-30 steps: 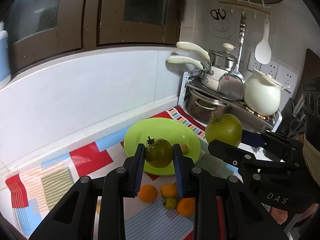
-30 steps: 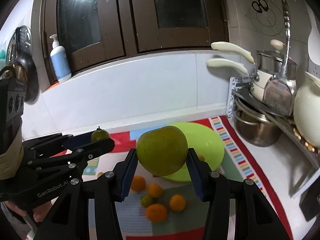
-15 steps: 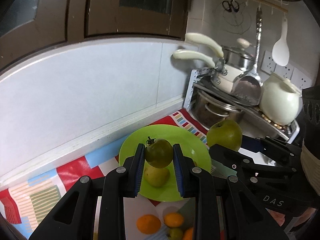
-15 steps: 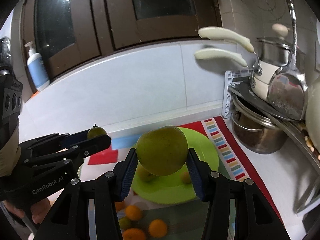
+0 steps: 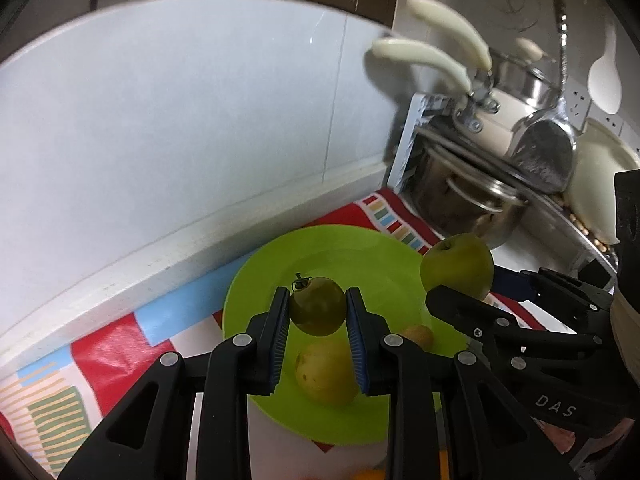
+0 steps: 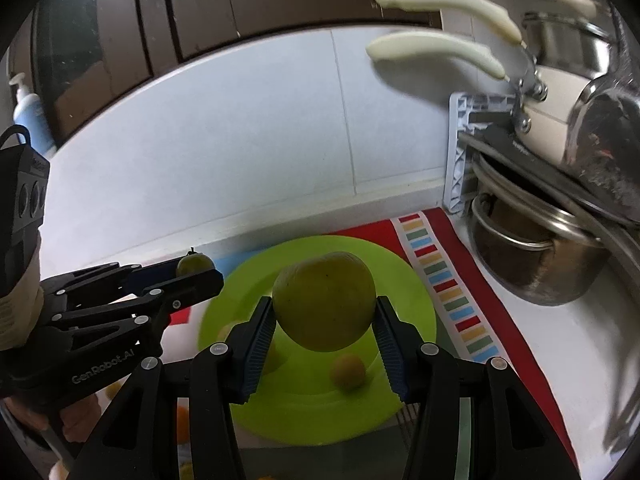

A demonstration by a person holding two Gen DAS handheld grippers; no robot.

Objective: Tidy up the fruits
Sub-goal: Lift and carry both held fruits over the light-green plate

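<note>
My left gripper [image 5: 318, 312] is shut on a small green tomato [image 5: 317, 309] with a stem, held above the lime-green plate [image 5: 360, 256]. My right gripper [image 6: 324, 320] is shut on a large green apple [image 6: 324, 304], also above the plate [image 6: 408, 292]. The plate holds a yellowish pear-like fruit [image 5: 324, 372] and a small brown fruit [image 6: 347, 372]. In the left wrist view the right gripper [image 5: 460, 276] with its apple [image 5: 458, 266] is to the right. In the right wrist view the left gripper [image 6: 196, 270] with the tomato [image 6: 192, 263] is at the left.
The plate lies on a colourful patterned mat [image 5: 120, 344] beside a white tiled wall [image 5: 200, 120]. A rack with steel pots [image 6: 532, 256], cream-handled pans [image 5: 472, 64] and a white jug [image 5: 596, 184] stands at the right. Small oranges [image 6: 182, 420] lie near the front.
Both grippers have moved forward and down towards the plate, still holding their fruits. The oranges on the mat have slid almost out of view below.
</note>
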